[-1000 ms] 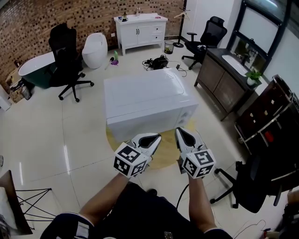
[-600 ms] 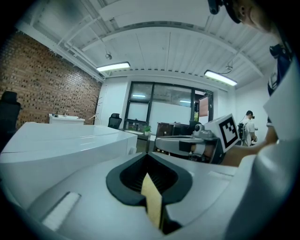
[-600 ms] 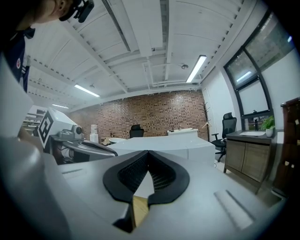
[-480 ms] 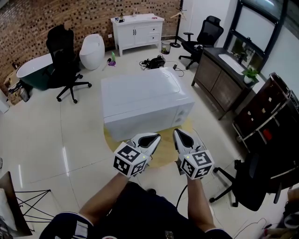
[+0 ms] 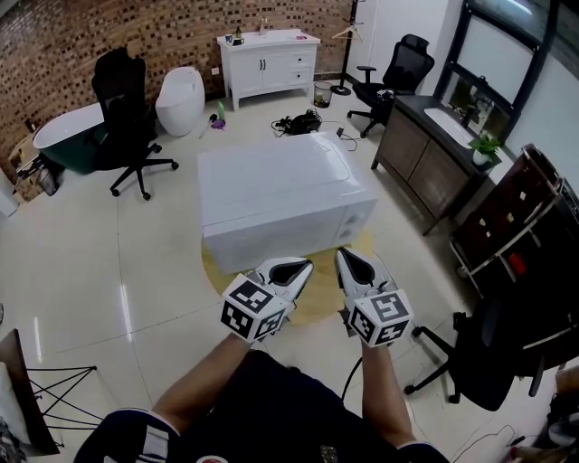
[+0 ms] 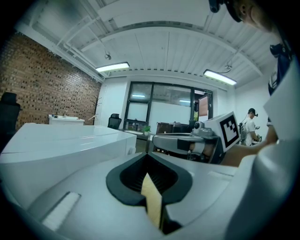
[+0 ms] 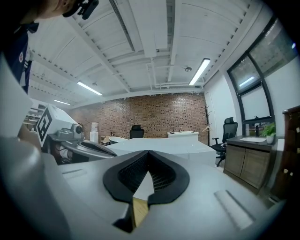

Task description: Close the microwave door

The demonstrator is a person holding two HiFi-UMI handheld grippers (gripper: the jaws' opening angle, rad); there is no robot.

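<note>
The person's forearms (image 5: 206,382) extend forward from the near edge, each hand holding one gripper. The left gripper (image 5: 289,269) has its jaws pressed together at the tips, with nothing between them (its own view shows only a tan sliver through the gap behind the tips). The right gripper (image 5: 354,264) is in the same condition: jaws together, nothing pinched. The two grippers sit side by side, near each other, above a round wooden table (image 5: 318,304). Both point toward the white microwave (image 5: 276,185), which stands on that table just beyond the tips; whether the tips contact it cannot be determined. The microwave's near front face (image 5: 289,239) appears flush, with no door swung out. At the near right stands a black office chair (image 5: 484,366). To the right of the microwave is a dark wood cabinet (image 5: 421,149) with a sink and a potted plant (image 5: 491,147). On the far left floor are a second black office chair (image 5: 127,104), a dark bathtub (image 5: 68,136) and a white toilet (image 5: 181,96). Cables (image 5: 303,120) lie on the tiles behind the microwave. Farthest, a white vanity cabinet (image 5: 271,61) stands against the brick wall (image 5: 109,27), with a third office chair (image 5: 403,70) to its right.
</note>
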